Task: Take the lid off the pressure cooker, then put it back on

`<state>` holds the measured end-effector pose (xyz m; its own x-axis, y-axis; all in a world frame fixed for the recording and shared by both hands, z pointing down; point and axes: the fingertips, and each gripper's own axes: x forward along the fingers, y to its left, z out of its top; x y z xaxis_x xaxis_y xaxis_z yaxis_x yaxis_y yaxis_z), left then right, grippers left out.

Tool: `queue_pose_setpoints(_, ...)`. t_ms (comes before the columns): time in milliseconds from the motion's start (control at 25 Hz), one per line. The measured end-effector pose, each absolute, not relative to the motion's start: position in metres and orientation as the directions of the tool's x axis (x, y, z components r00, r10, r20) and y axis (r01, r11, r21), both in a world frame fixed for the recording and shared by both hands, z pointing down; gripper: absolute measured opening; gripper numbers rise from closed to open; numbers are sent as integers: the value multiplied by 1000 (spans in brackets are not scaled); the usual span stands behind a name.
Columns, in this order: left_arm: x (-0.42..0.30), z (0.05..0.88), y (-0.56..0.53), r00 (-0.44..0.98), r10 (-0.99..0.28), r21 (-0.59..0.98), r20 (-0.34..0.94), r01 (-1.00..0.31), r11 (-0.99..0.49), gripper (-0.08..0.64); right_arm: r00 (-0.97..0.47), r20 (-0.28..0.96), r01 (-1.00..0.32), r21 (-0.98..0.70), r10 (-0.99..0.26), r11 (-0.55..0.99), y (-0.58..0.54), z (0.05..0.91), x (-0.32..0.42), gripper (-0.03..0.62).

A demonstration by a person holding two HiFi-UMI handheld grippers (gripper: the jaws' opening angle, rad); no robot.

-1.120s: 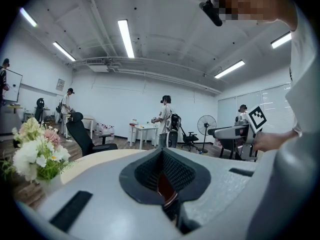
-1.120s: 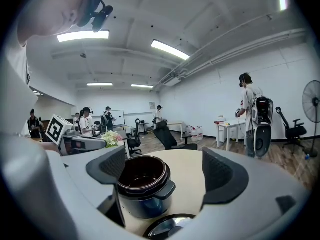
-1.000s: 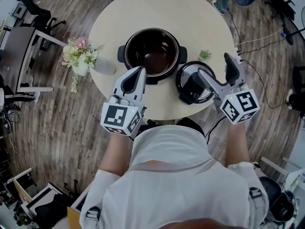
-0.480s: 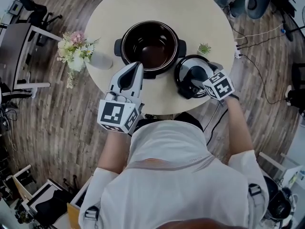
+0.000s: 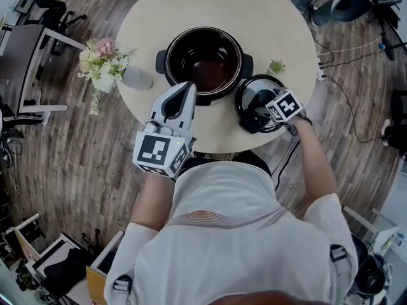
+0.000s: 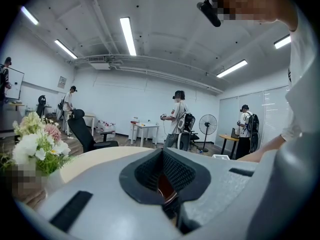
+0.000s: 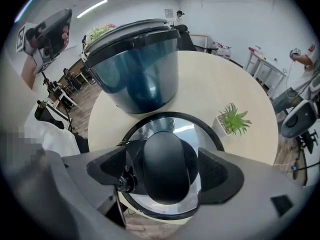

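The open pressure cooker pot (image 5: 205,62), dark inside, stands mid-table; in the right gripper view its blue-black wall (image 7: 135,64) rises behind the lid. The lid (image 5: 257,91), chrome with a black rim (image 7: 186,133), lies flat on the table to the pot's right. My right gripper (image 5: 259,110) is down over it, and its jaws (image 7: 162,173) are shut on the black knob handle (image 7: 164,159), one pad on each side. My left gripper (image 5: 186,89) hovers at the pot's near rim, shut and empty (image 6: 163,156).
The round beige table (image 5: 210,5) also carries a flower bouquet (image 5: 102,65) at the left and a small potted plant (image 5: 276,67) just behind the lid. Its near edge is close to the lid. Office chairs and a cable (image 5: 343,49) lie on the wooden floor.
My right gripper came down from above the lid, where it stood wide open, and closed around the knob. The left gripper has barely moved.
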<state>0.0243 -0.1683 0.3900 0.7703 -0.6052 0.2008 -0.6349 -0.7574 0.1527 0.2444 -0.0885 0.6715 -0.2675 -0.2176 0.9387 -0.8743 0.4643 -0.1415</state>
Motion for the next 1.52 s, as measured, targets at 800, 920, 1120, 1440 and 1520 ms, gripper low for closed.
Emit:
queue_pose_setpoints(800,24,394,-168,770,-604,156,205,-635,-757,5,-190,972,-860,-96,-140,501,-82,692,250,293)
queue_pose_setpoints(920,25,394,-167,771,-602,156,206,-633,-758,5,-165,978,-853,-75,-130,516,-83,694,249,293)
queue_pose_setpoints(1120,26,393,-166,774,-600,154,202,-630,-761,5,-157,977,-851,-58,-147,522,-82,693,250,284)
queue_pose_setpoints(1440,19,392,-166,762,-615,149,203,-645,-750,5,-111,975,-842,10,-191,540,-75,680,254,279)
queue_pose_setpoints(1520,18,391,-167,761,-618,150,199,-647,-748,5,-97,972,-824,43,-216,565,-75,666,254,279)
